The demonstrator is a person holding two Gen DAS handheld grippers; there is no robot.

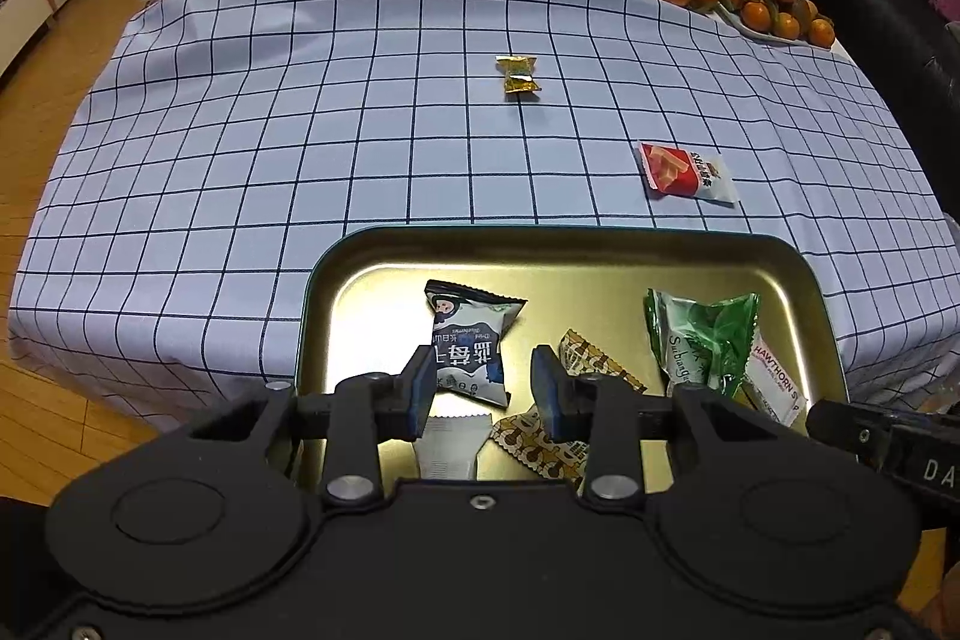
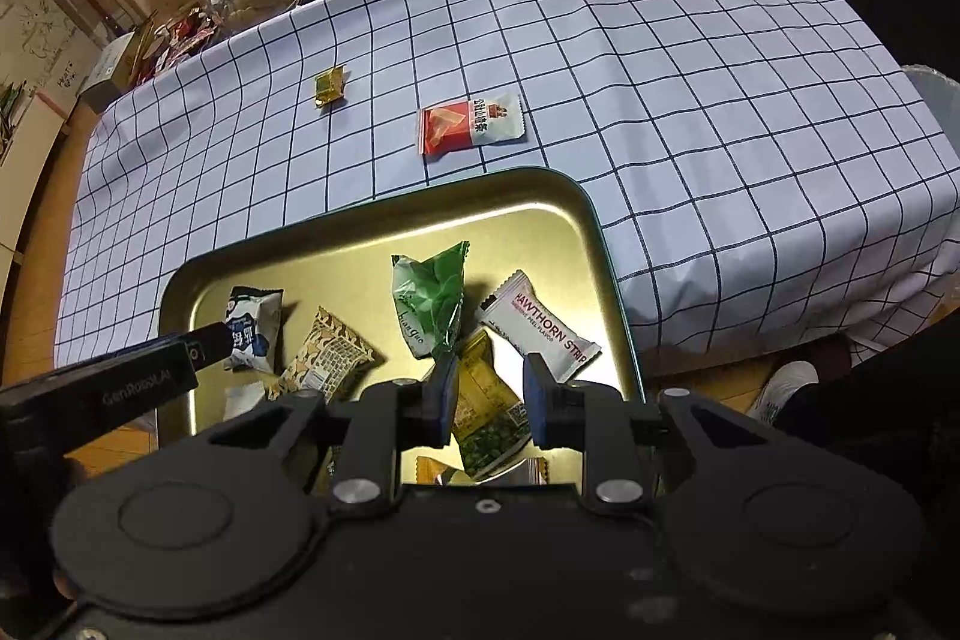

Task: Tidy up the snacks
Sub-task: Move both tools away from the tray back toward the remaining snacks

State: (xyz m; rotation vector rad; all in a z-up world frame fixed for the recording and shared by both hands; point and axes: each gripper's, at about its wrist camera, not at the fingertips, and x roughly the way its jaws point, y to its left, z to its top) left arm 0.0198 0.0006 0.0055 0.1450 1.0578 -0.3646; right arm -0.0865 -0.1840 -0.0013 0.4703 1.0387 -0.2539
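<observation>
We held both hand-held grippers over the tray [image 2: 591,214]. The red-and-white packet [image 2: 471,124] lay beyond it, long axis crosswise, nearer our narrow, empty right hand-held gripper [image 2: 487,400]; left [image 1: 483,388] gaped empty.

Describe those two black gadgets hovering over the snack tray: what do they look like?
Each is a matte black plastic hand-held gripper. The left one and the right one both have two blunt fingers faced with dark blue pads, silver bolts at the pivots and round raised discs on the body. White lettering runs along their sides.
</observation>
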